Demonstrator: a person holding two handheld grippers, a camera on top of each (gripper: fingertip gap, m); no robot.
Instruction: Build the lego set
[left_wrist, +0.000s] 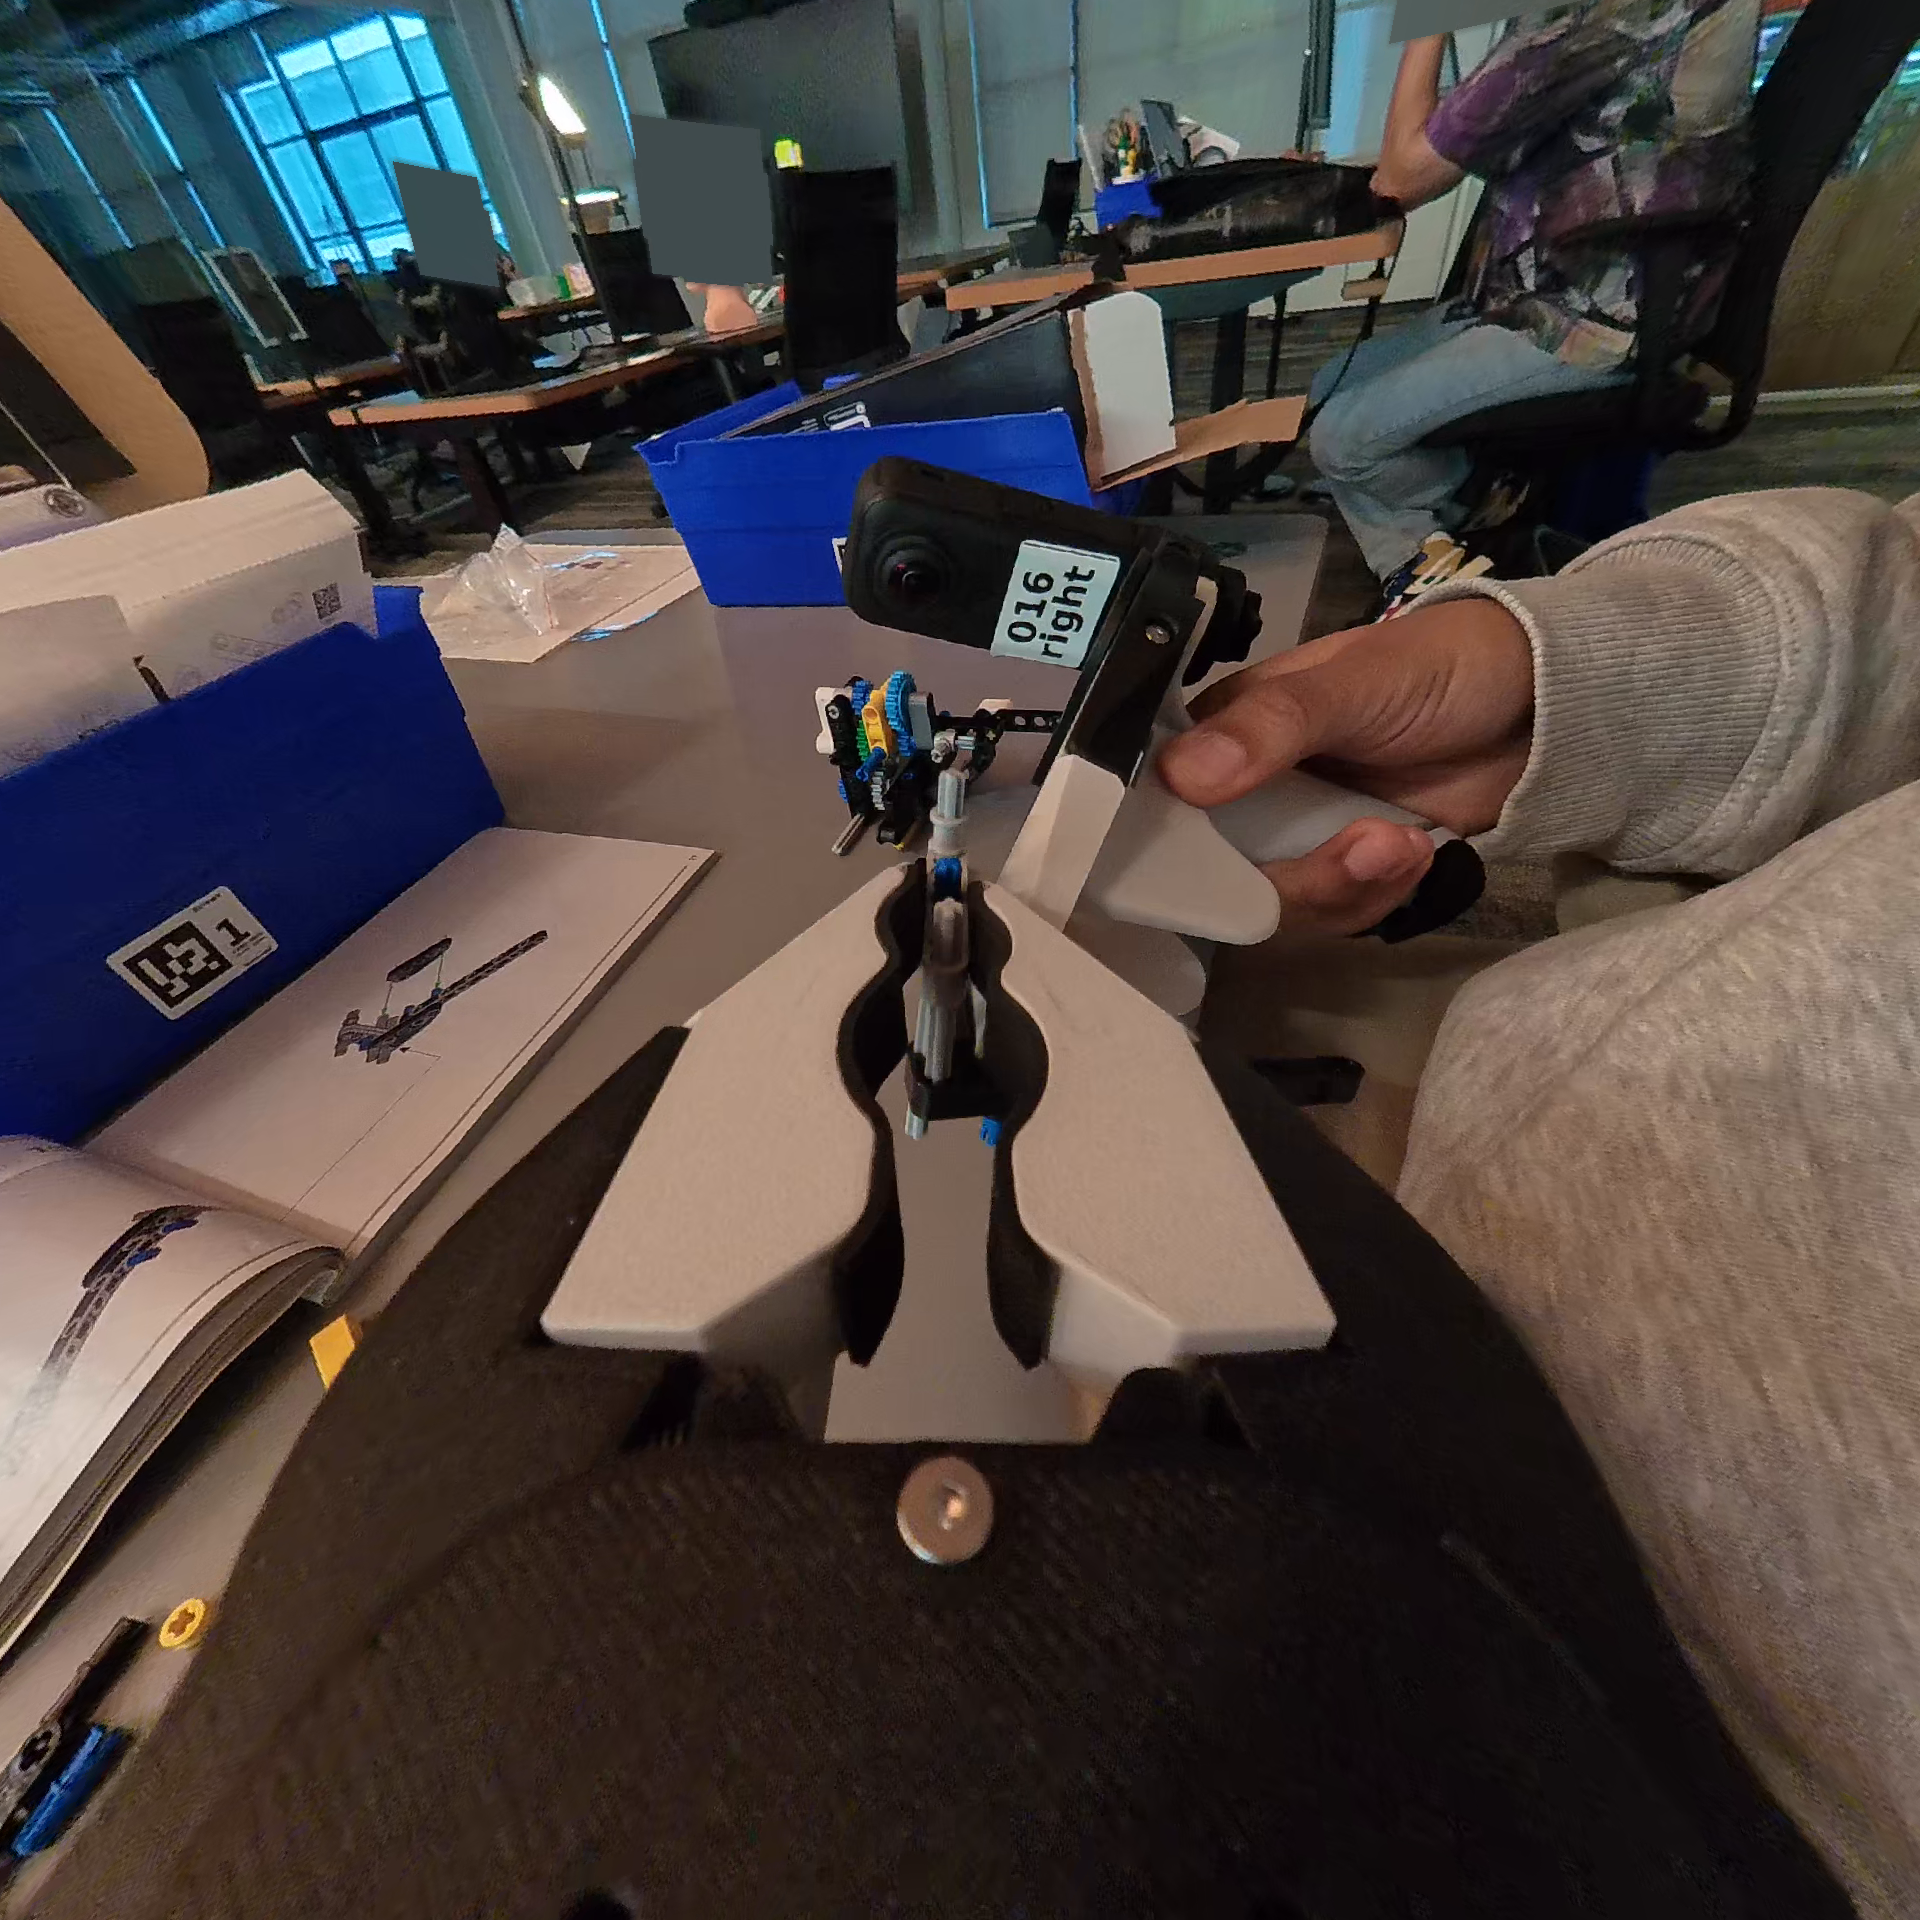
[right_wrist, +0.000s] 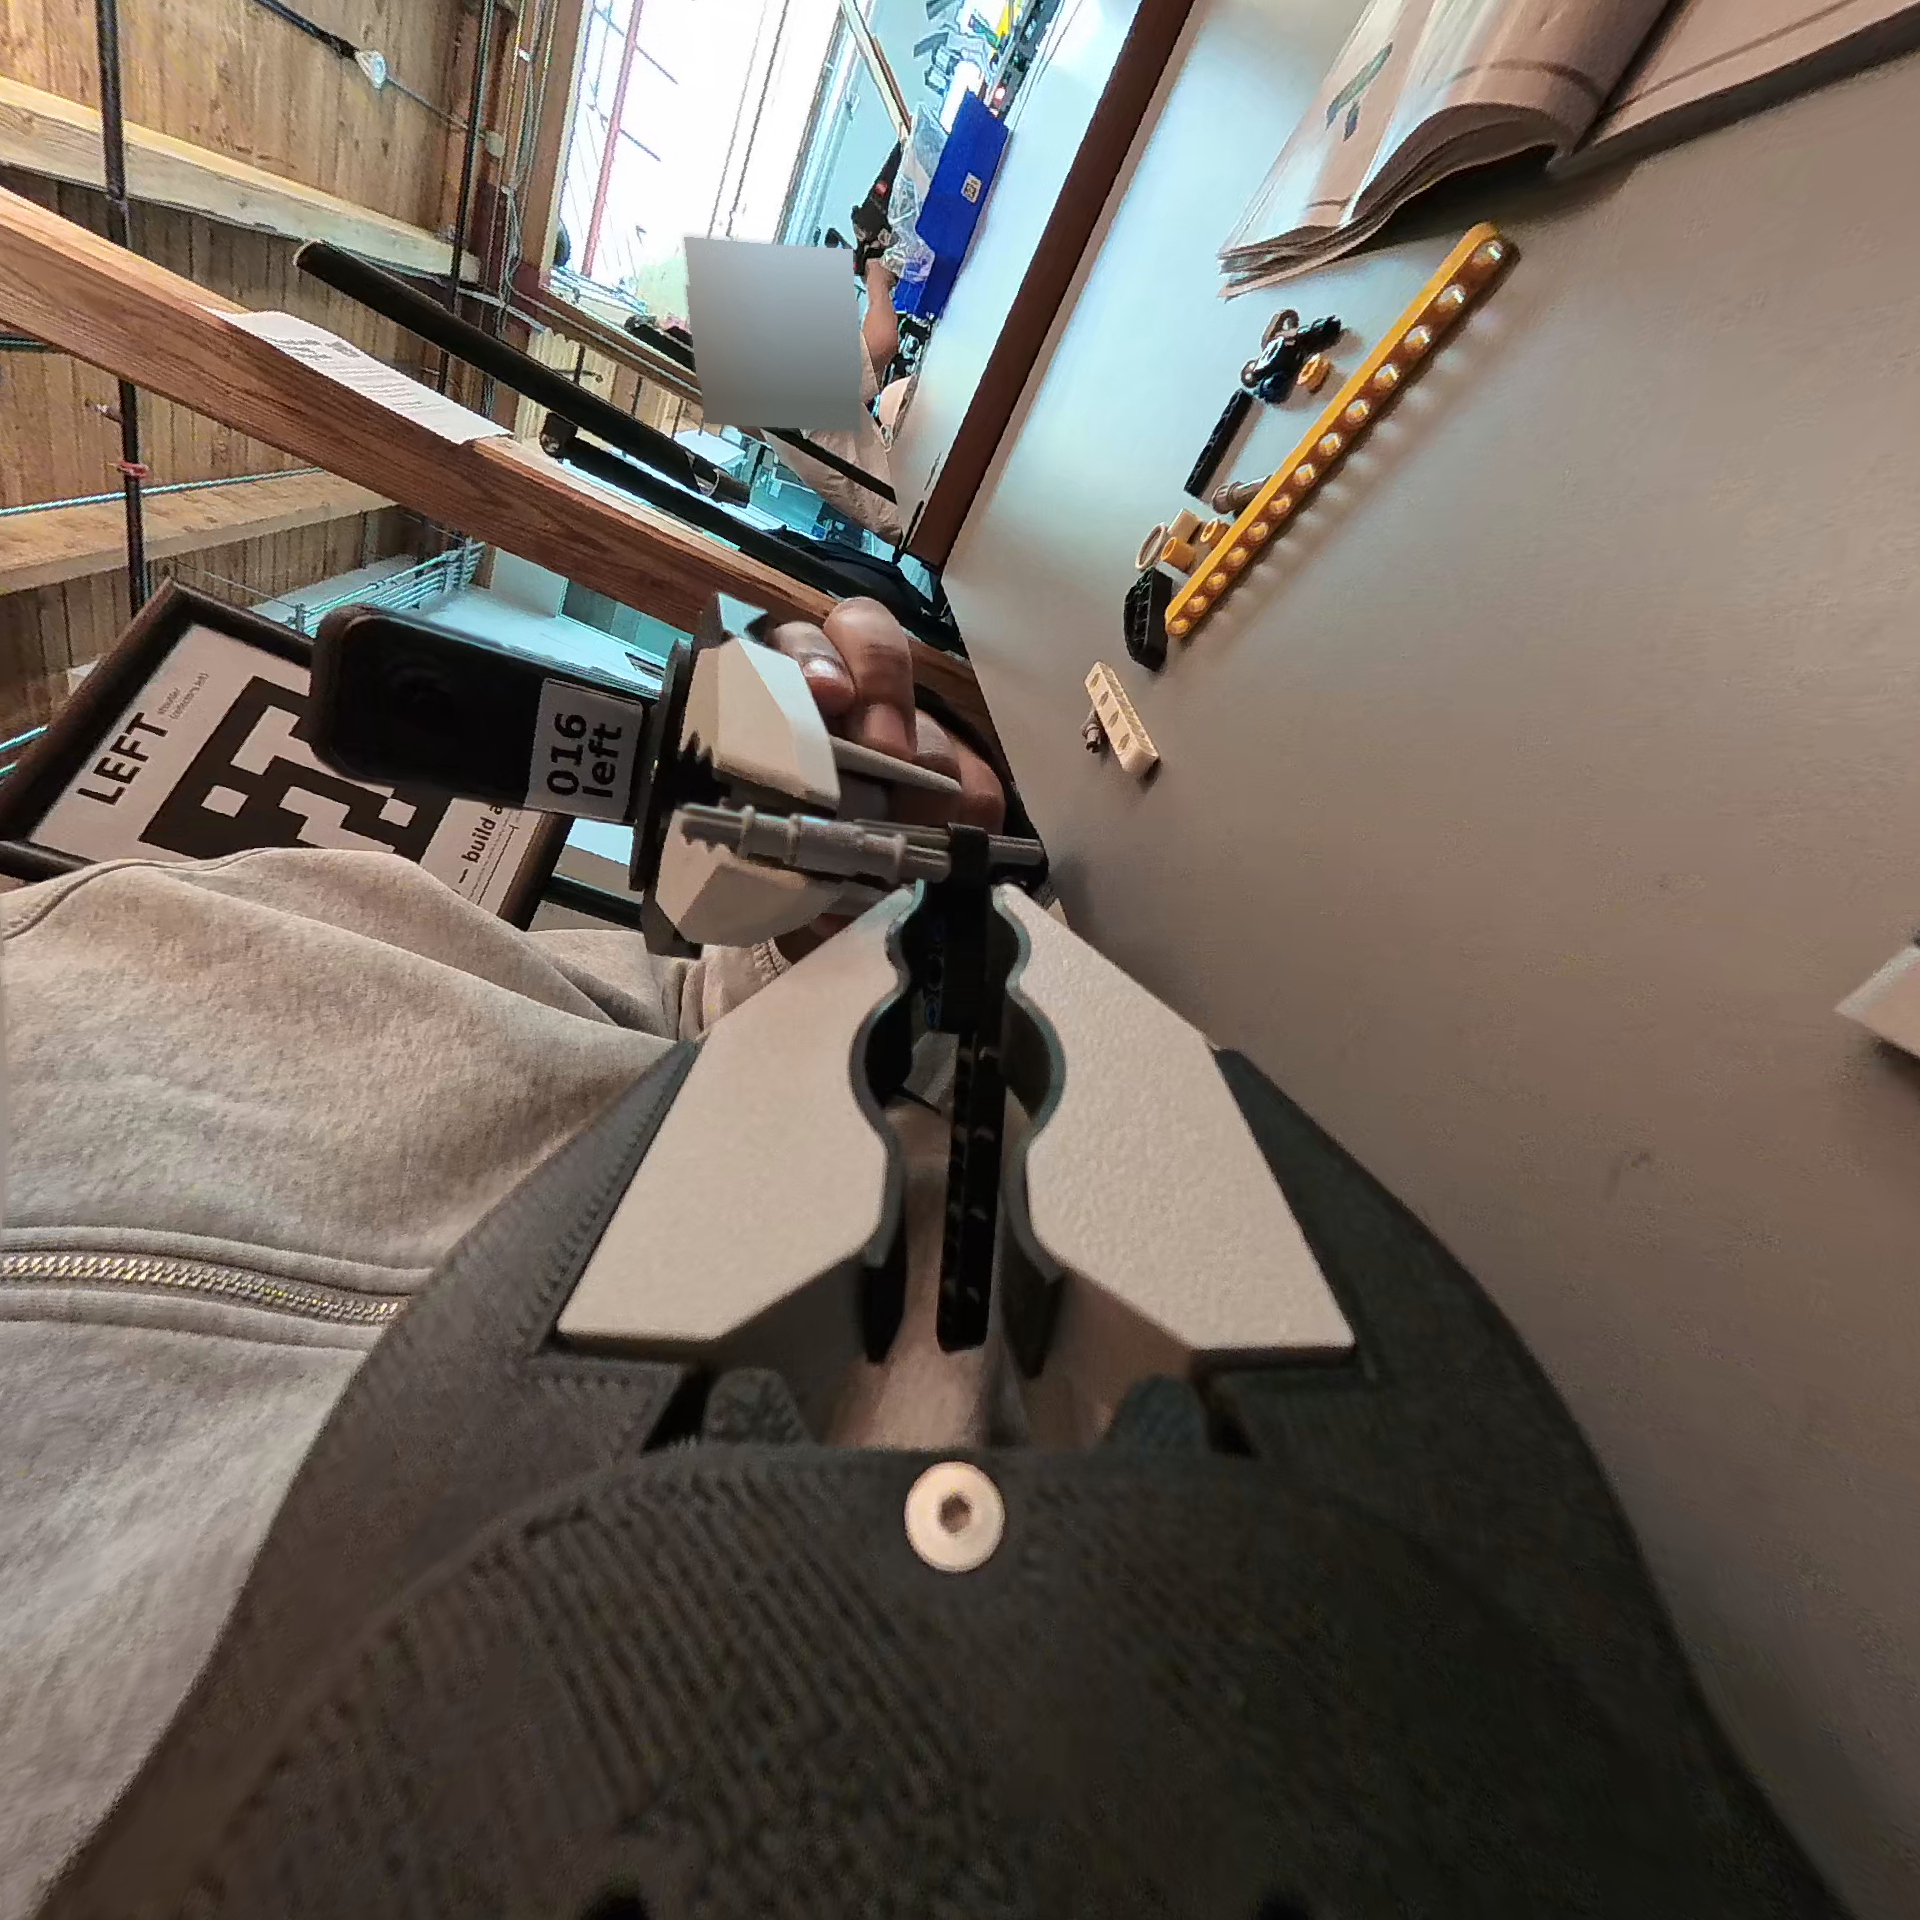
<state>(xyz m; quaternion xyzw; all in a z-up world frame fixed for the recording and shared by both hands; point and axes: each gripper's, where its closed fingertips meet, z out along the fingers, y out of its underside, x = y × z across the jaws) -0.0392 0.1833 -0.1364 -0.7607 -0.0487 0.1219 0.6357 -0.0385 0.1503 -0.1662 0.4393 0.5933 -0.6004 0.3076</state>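
While both are raised above the surface (right_wrist: 1558, 935), left tool (left_wrist: 940, 914) clamped on a grey rod (left_wrist: 938, 1023), right tool (right_wrist: 956, 925) clamped on a black beam (right_wrist: 971, 1143), rod meeting beam.

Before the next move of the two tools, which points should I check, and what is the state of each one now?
1. Left tool shut on the light grey ridged plastic axle: ok.
2. Right tool shut on the thin black plastic beam with holes: ok.
3. Axle meets the beam's far end: ok in the right wrist view.
4. Axle fully seated in the beam: cannot tell.
5. Multicoloured geared lego assembly stands apart on the grey table: ok.
6. Long yellow plastic beam with holes lies free: ok.
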